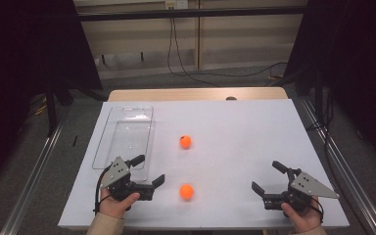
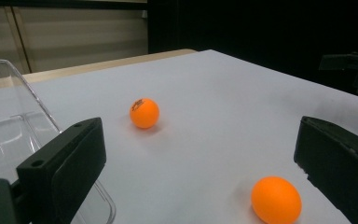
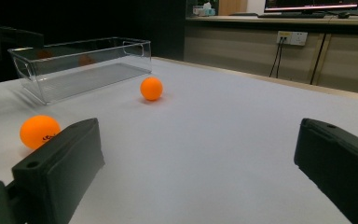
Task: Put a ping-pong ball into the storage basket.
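Observation:
Two orange balls lie on the white table: the far ball near the middle, the near ball toward the front edge. A clear plastic bin stands empty at the left. My left gripper is open at the front left, beside the bin's near end, with the near ball just to its right. My right gripper stands open at the front right, with nothing between its jaws.
The white table ends in a wooden strip at the back. Dark curtains hang at both sides, and cables run across the floor behind. Metal rails flank the table.

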Action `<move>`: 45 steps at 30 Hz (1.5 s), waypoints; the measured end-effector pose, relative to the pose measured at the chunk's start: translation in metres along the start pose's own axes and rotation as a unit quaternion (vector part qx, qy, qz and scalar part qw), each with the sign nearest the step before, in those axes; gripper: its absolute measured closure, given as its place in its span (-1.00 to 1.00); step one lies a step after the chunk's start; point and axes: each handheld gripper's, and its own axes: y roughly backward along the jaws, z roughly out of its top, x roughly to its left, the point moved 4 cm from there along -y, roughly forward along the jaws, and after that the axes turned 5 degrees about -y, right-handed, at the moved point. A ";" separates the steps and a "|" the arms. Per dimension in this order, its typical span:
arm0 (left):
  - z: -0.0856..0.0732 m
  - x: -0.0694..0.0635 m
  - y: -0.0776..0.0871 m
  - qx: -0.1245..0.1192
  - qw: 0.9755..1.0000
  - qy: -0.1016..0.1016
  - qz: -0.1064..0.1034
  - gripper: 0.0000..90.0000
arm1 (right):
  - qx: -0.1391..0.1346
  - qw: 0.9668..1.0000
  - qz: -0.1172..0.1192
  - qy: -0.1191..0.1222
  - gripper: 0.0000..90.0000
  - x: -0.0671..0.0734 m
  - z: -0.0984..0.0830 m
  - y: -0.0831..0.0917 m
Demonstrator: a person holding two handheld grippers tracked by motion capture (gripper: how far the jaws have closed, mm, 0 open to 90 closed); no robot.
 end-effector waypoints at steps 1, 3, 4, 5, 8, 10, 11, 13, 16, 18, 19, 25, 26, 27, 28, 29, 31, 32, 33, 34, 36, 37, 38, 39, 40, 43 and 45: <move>0.000 0.000 0.000 0.000 1.000 -0.001 -0.001 -0.95 | 0.000 1.000 0.000 -0.001 -0.99 0.000 0.000 0.000; 0.000 0.000 -0.001 0.001 1.000 -0.001 -0.002 -0.95 | 0.000 1.000 0.000 -0.002 -0.99 0.000 0.000 0.000; 0.000 -0.001 -0.001 0.000 1.000 0.000 -0.003 -0.95 | -0.001 1.000 0.000 -0.002 -0.99 0.000 0.000 0.000; 0.000 -0.001 -0.002 0.002 1.000 -0.001 -0.004 -0.95 | -0.001 1.000 0.000 -0.002 -0.99 0.000 0.000 0.000; -0.001 -0.003 -0.004 0.006 1.000 -0.004 -0.011 -0.95 | -0.001 1.000 0.000 -0.001 -0.99 0.000 0.000 0.000; 0.000 -0.004 -0.005 0.006 1.000 -0.006 -0.013 -0.95 | -0.002 1.000 -0.001 -0.001 -0.99 0.000 0.000 0.000; 0.000 -0.004 -0.005 0.006 1.000 -0.005 -0.014 -0.95 | -0.004 1.000 -0.001 0.000 -0.99 0.000 0.001 0.000; 0.000 -0.005 -0.006 0.004 1.000 -0.001 -0.014 -0.95 | -0.004 1.000 -0.001 -0.001 -0.99 0.000 0.001 0.001; 0.000 -0.005 -0.006 0.004 1.000 0.001 -0.017 -0.95 | -0.002 1.000 0.000 0.001 -0.99 0.000 0.000 0.000; 0.000 -0.006 -0.007 0.005 1.000 0.000 -0.018 -0.95 | -0.002 1.000 0.001 0.000 -0.99 0.000 0.000 0.000; 0.000 -0.005 -0.006 0.009 1.000 -0.006 -0.018 -0.95 | -0.001 1.000 0.001 0.001 -0.99 0.000 0.000 0.000; 0.000 -0.009 -0.009 0.012 1.000 -0.008 -0.026 -0.95 | 0.000 1.000 0.002 0.001 -0.99 0.000 0.000 0.000; 0.000 -0.009 -0.010 0.014 0.999 -0.009 -0.027 -0.95 | 0.000 1.000 0.001 0.001 -0.99 0.000 0.000 0.000; 0.000 -0.010 -0.010 0.013 0.999 -0.006 -0.030 -0.95 | 0.000 1.000 0.002 0.001 -0.99 0.000 0.000 0.000; 0.000 -0.010 -0.011 0.012 0.999 -0.006 -0.031 -0.95 | -0.001 1.000 0.002 0.002 -0.99 0.000 0.000 0.000; 0.001 -0.011 -0.011 0.011 0.999 -0.006 -0.033 -0.96 | -0.001 1.000 0.002 0.002 -0.99 0.000 0.000 0.000; 0.001 -0.012 -0.011 0.012 0.999 -0.007 -0.036 -0.96 | 0.000 1.000 0.002 0.000 -0.99 0.000 0.000 0.000; 0.001 -0.012 -0.012 0.012 0.999 -0.005 -0.036 -0.96 | 0.000 1.000 0.002 0.000 -0.99 0.000 0.000 0.000; 0.001 -0.013 -0.012 0.014 0.999 -0.007 -0.038 -0.96 | 0.000 1.000 0.002 0.001 -0.99 0.000 0.000 0.000; 0.000 -0.013 -0.013 0.017 0.999 -0.010 -0.039 -0.96 | -0.001 1.000 0.002 0.001 -0.99 0.000 0.000 0.000; 0.000 -0.014 -0.014 0.018 0.999 -0.009 -0.041 -0.96 | -0.002 1.000 0.002 0.001 -0.99 0.000 0.000 0.000; 0.000 -0.015 -0.015 0.018 0.999 -0.007 -0.043 -0.96 | -0.002 1.000 0.001 0.001 -0.99 0.000 0.000 0.000; 0.000 -0.015 -0.015 0.021 0.999 -0.010 -0.044 -0.96 | -0.003 1.000 0.001 -0.001 -0.99 0.000 0.000 0.000; 0.000 -0.016 -0.016 0.022 0.999 -0.010 -0.043 -0.96 | -0.002 1.000 0.002 0.002 -0.99 0.000 0.000 0.000; 0.000 -0.017 -0.016 0.023 0.999 -0.010 -0.044 -0.96 | -0.001 1.000 0.002 0.001 -0.99 0.000 0.000 0.000; 0.000 -0.017 -0.017 0.028 0.998 -0.011 -0.046 -0.96 | -0.001 1.000 0.002 0.001 -0.99 0.000 0.000 0.000; -0.001 -0.019 -0.018 0.029 0.998 -0.009 -0.048 -0.96 | -0.003 1.000 0.001 0.001 -0.99 0.000 0.000 0.000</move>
